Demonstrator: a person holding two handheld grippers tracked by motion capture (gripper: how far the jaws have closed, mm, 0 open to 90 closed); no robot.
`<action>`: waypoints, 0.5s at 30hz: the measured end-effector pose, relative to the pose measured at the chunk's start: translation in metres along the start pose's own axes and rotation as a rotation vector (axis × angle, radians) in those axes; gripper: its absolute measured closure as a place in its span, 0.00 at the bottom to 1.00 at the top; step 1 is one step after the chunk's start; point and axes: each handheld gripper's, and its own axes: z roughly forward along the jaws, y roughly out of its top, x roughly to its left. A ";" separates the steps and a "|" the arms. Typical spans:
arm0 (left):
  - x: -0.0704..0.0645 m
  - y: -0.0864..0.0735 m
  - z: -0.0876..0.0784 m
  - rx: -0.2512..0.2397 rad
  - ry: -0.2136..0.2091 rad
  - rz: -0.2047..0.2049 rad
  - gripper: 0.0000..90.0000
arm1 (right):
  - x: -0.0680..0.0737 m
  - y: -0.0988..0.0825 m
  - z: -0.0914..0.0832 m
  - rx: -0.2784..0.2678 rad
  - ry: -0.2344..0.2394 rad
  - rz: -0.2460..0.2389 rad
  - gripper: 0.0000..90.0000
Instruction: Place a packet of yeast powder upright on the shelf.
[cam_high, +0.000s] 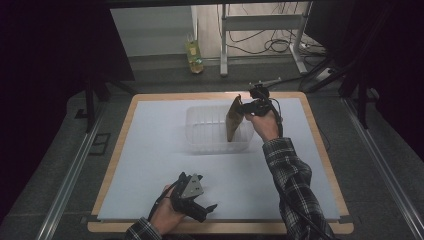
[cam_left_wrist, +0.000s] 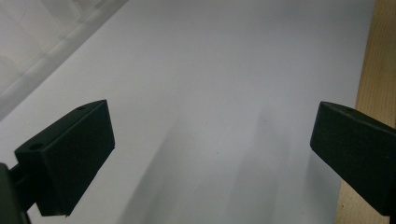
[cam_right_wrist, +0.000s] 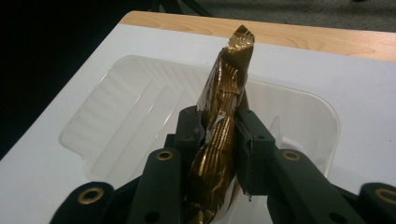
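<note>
in the high view a wooden tabletop carries a large white sheet that covers most of it, and a clear plastic tub sits on the sheet a little toward twelve o'clock from the middle. the right gripper, held by the right hand in a plaid sleeve, is at about one o'clock on the tabletop, just beside the tub's three o'clock rim. its jaws are clamped on a gold-brown foil packet, which hangs upright and edge-on over the three o'clock end of the tub, its lower end down inside the tub's outline; whether it touches the tub floor cannot be told. in the right gripper view the packet stands between the two black jaws of the right gripper, crinkled and shiny, its crimped top rising above them, with the ribbed floor of the tub behind it and the tabletop's wooden edge beyond. the left gripper rests low at about six o'clock, near the front edge of the sheet, held by the left hand, with its grey three-cornered plate on top. in the left gripper view the left gripper has its jaws spread wide with nothing between them, over the bare white sheet; a strip of wooden tabletop shows at three o'clock and a corner of the tub at ten o'clock. on the floor past the tabletop, at about twelve o'clock, stands a bottle of yellowish liquid, with the legs of a white metal frame and loose cables near it.
</note>
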 end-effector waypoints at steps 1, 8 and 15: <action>0.000 0.000 0.000 -0.001 0.001 -0.001 0.00 | 0.002 0.000 0.001 -0.001 -0.006 -0.011 0.78; 0.000 0.000 0.000 -0.002 -0.001 0.000 0.00 | 0.009 0.000 0.002 0.024 -0.035 -0.064 0.55; 0.000 0.000 0.000 0.000 -0.002 0.002 0.00 | 0.011 -0.001 0.000 0.033 -0.015 -0.115 0.41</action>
